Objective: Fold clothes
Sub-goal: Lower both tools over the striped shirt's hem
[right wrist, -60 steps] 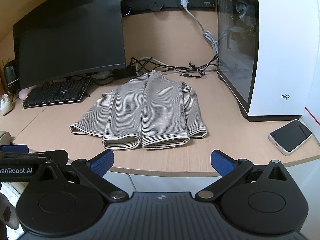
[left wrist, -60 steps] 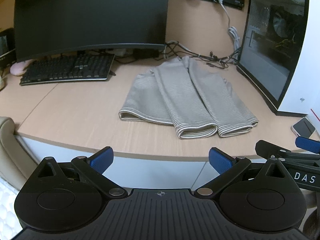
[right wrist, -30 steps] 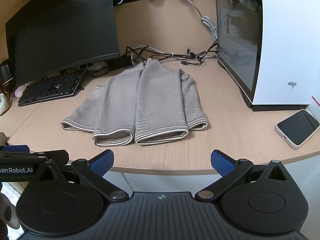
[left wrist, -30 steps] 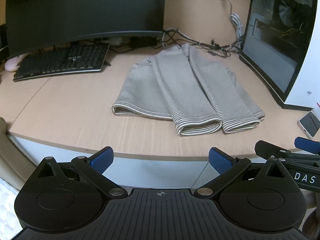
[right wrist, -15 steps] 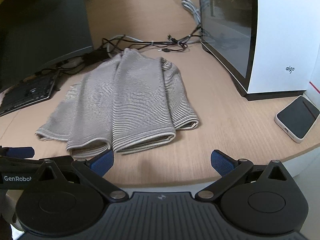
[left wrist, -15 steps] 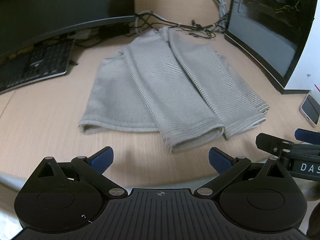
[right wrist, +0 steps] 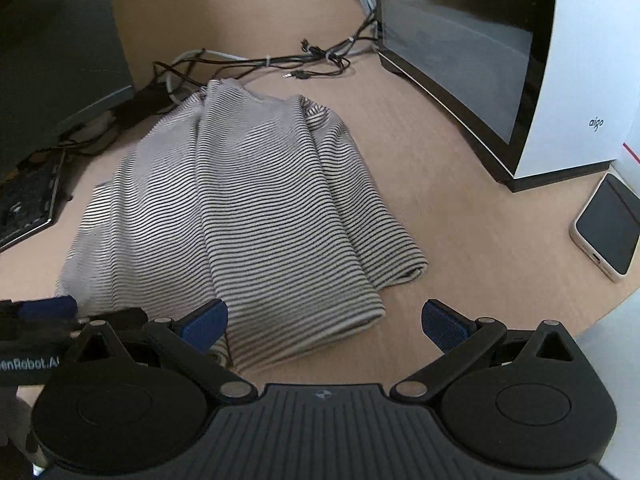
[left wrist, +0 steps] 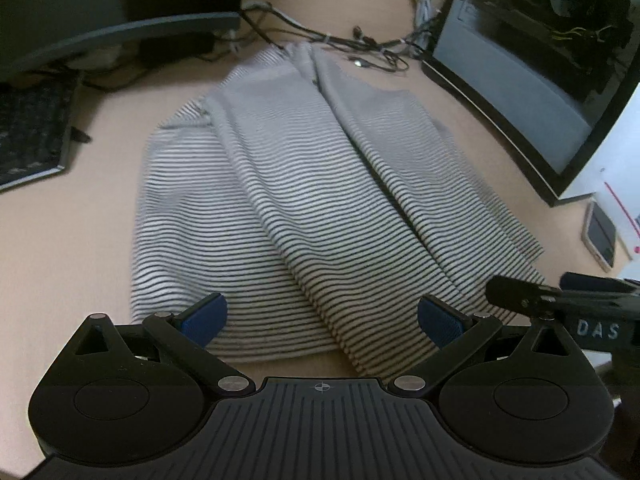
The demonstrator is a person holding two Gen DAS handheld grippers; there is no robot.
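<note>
A striped garment (left wrist: 304,200), grey-white with thin dark horizontal lines, lies flat on a light wooden desk (left wrist: 60,232). Its two side portions are folded inward over the middle, so two long panels run side by side toward the near edge.

At far left, a dark keyboard (left wrist: 28,140) sits on the desk, well apart from the cloth, with a black monitor (left wrist: 120,4) behind it. The left gripper (left wrist: 322,318) hovers low over the near hem of the garment, its two blue-padded fingers (left wrist: 204,316) spread wide and holding nothing; one pad sits over the left panel, the other near the middle panel's edge. Just to its right, the right gripper (right wrist: 324,322) also stands spread and empty, its left pad (right wrist: 204,324) above the near hem and its right pad above bare desk.

Behind the garment, a tangle of dark and white cables (right wrist: 280,60) touches its far end. Further right stands a white computer case (right wrist: 560,60) with a dark glass side panel. At far right, a smartphone (right wrist: 608,226) lies face up near the desk's edge.
</note>
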